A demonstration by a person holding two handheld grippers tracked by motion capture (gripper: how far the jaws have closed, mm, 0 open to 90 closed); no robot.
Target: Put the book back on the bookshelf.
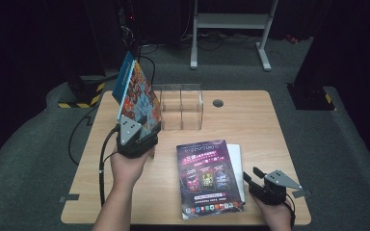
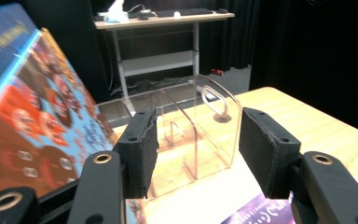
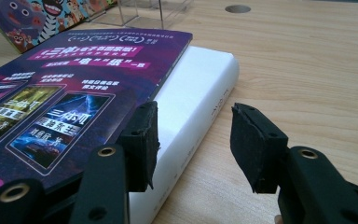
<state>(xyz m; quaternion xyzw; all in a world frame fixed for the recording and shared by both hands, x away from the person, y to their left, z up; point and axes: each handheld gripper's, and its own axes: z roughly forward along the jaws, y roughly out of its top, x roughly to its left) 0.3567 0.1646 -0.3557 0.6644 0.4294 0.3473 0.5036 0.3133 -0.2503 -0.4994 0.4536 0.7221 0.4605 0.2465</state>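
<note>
The left gripper (image 2: 193,144) stands released, its two black pads apart with nothing pressed between them. Just outside its left-hand jaw a picture book (image 2: 25,116) rises steeply tilted, its cover crowded with red, orange and blue cartoon figures. Whether the book leans on the jaw I cannot tell. A blue panel on it carries yellow lettering too blurred to read. From the high view the book (image 1: 137,91) stands on the left half of the table (image 1: 279,130), above the hand (image 1: 127,168) that holds this gripper.

Past the open pads sits a clear acrylic rack (image 2: 209,135), a see-through box split by an upright divider into two compartments, with a looped cut-out in its end wall. Through both compartments I see the bare wood. The picture book is outside it, just beside its left wall.

The right gripper (image 3: 193,140) is likewise unclenched, jaws spread and gripping nothing. Its left-hand pad sits at the long side of a thick white book (image 3: 200,88) that lies flat near the front edge of the table. On that book lies a purple booklet (image 3: 74,88), covering most of it. The booklet bears Chinese print in white and pink bands, and three small cover pictures on which 三体 can be made out. A row of small coloured icons (image 1: 214,207) runs along its near edge
</note>
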